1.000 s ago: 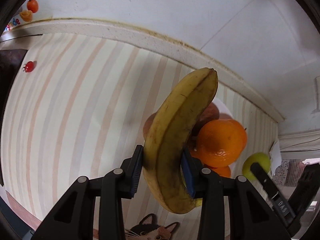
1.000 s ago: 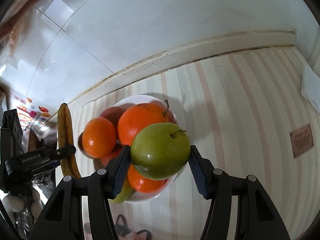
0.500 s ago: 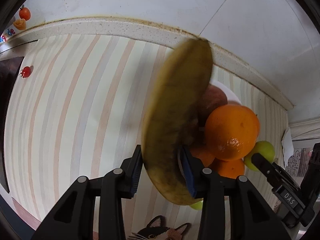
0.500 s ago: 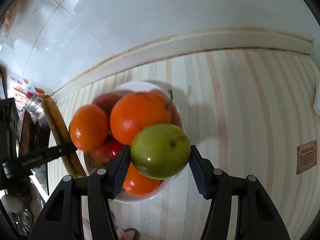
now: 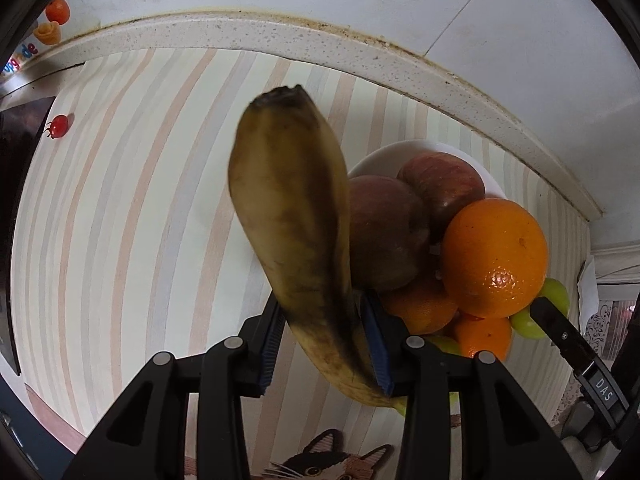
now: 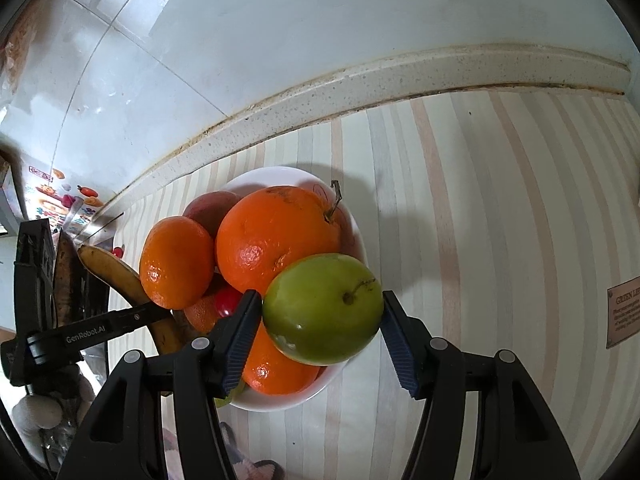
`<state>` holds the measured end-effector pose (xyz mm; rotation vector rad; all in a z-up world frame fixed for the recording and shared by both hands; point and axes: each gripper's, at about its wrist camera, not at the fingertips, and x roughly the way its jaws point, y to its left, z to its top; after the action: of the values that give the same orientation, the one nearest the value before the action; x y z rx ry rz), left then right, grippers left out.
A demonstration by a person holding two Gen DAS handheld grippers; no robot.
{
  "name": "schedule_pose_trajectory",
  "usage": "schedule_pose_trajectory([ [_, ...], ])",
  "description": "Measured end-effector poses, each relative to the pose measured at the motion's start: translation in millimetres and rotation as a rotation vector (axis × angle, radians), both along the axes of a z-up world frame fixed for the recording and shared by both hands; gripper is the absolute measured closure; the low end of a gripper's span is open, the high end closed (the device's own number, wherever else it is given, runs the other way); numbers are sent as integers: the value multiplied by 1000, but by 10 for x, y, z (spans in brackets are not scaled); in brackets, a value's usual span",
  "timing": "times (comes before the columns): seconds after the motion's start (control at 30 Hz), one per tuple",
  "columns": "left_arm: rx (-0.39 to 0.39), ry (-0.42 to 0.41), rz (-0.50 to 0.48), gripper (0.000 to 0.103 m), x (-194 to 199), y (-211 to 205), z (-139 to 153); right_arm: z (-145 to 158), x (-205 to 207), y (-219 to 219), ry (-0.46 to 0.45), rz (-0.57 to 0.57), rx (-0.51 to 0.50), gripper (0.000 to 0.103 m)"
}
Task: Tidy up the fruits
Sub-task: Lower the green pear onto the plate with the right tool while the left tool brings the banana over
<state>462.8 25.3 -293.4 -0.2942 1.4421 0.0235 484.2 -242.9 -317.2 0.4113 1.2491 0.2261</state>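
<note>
My left gripper (image 5: 324,344) is shut on a brown-spotted banana (image 5: 296,232), held above the striped counter just left of the white bowl (image 5: 384,156). The bowl holds red apples (image 5: 384,232), oranges (image 5: 494,256) and a small red fruit (image 6: 227,301). My right gripper (image 6: 318,326) is shut on a green apple (image 6: 322,314), held over the bowl's near right side above the oranges (image 6: 276,236). The banana also shows in the right wrist view (image 6: 120,276), left of the bowl (image 6: 354,224). The green apple shows in the left wrist view (image 5: 554,300) behind the big orange.
A cherry tomato (image 5: 58,126) lies on the striped counter (image 5: 140,200) at the far left. A speckled stone ledge (image 5: 280,36) and white tiled wall run along the back. A cat-print mat (image 5: 320,460) lies at the near edge. A small label (image 6: 624,312) lies to the right.
The left gripper has tilted the banana and brought it closer beside the bowl. The right gripper has moved the green apple lower and nearer over the bowl, turning its stem sideways.
</note>
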Motion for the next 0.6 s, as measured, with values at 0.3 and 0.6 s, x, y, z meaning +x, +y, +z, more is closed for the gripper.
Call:
schedule_pose_trajectory([
  [0.3, -15, -1, 5, 67, -6, 19, 13, 21, -8, -81, -20, -39, 28, 40],
  [0.6, -17, -13, 7, 67, -22, 14, 37, 141, -39, -230, -51, -80, 93, 44],
])
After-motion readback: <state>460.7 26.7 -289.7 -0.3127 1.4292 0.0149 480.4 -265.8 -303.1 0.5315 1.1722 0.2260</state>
